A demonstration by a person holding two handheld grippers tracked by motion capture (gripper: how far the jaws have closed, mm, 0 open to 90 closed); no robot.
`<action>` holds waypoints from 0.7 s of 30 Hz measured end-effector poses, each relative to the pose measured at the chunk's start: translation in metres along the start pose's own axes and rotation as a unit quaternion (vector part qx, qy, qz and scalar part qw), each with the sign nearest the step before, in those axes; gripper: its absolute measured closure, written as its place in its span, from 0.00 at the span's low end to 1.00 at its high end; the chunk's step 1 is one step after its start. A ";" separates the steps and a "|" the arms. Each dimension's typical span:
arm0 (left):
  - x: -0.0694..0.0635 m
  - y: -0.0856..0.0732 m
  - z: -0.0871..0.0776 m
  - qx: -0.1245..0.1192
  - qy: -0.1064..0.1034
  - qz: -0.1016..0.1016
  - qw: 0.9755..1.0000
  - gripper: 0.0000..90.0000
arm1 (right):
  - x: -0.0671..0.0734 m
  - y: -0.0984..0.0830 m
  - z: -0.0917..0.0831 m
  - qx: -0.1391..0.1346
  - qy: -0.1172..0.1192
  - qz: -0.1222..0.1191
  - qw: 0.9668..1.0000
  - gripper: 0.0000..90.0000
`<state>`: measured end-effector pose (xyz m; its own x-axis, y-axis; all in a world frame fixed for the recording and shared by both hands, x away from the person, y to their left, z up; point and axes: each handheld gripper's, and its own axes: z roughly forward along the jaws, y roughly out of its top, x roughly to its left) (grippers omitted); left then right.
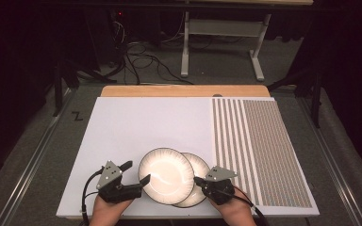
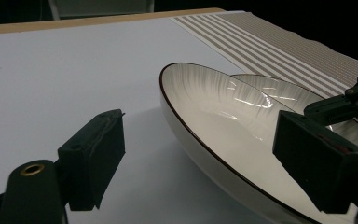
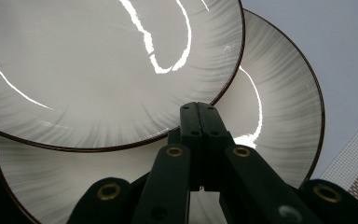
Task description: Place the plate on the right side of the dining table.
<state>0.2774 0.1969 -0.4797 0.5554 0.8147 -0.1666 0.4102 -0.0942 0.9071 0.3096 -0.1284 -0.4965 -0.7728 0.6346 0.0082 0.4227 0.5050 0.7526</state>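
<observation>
High view: the left gripper point(image 1: 135, 173), jaws spread, sits at the upper plate's point(image 1: 166, 175) left rim; the right gripper point(image 1: 199, 181) meets the lower plate point(image 1: 201, 165). Left gripper view: its jaws straddle the upper plate's point(image 2: 214, 126) rim. Right gripper view: its jaws are pressed together over the lower plate point(image 3: 279, 107)

Two plates overlap: the upper plate point(image 1: 166, 175) and the lower plate point(image 1: 199, 165) are both white, with fine grey streaks running inward from a thin dark brown rim. The table point(image 1: 141, 122) is covered in plain white, with a tan wooden edge point(image 1: 184, 90) at its far side. The patterned sheet point(image 1: 259, 146) carries brown-and-white stripes beside a fine brown check. Both claws, the left claw point(image 1: 138, 172) and right claw point(image 1: 198, 181), are black.
</observation>
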 end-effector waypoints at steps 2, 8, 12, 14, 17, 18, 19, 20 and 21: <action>0.000 0.000 0.000 0.002 -0.002 -0.001 1.000 0.19 | 0.000 0.001 0.001 0.000 0.000 0.000 1.000 1.00; 0.000 0.000 0.001 0.008 -0.014 -0.019 1.000 0.20 | 0.001 0.001 0.002 0.000 0.004 -0.002 1.000 1.00; 0.002 -0.001 0.002 0.015 -0.019 -0.035 0.999 0.22 | 0.001 0.001 0.002 0.000 0.003 -0.003 1.000 1.00; 0.004 0.001 0.004 0.031 -0.024 -0.051 0.998 0.22 | 0.001 0.002 0.002 0.001 0.004 -0.004 1.000 1.00; 0.005 0.006 0.004 0.041 -0.018 -0.053 0.998 0.23 | 0.000 0.002 0.003 0.002 0.003 -0.005 1.000 1.00; 0.005 0.008 0.003 0.047 -0.016 -0.052 0.997 0.24 | 0.000 0.002 0.003 0.002 0.002 -0.004 1.000 1.00; 0.005 0.010 0.003 0.055 -0.018 -0.054 0.997 0.25 | 0.000 0.001 0.003 0.002 0.002 -0.003 1.000 1.00; 0.005 0.011 0.003 0.062 -0.020 -0.055 0.996 0.26 | 0.000 0.001 0.003 0.002 0.003 -0.004 1.000 1.00; 0.004 0.012 0.004 0.073 -0.020 -0.057 0.996 0.26 | 0.000 0.001 0.003 0.003 0.003 -0.003 1.000 1.00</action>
<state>0.2874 0.1972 -0.4714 0.5268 0.8016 -0.2827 0.5705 -0.0869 0.8167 0.3117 -0.1263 -0.4973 -0.7781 0.6281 0.0077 0.4207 0.5121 0.7489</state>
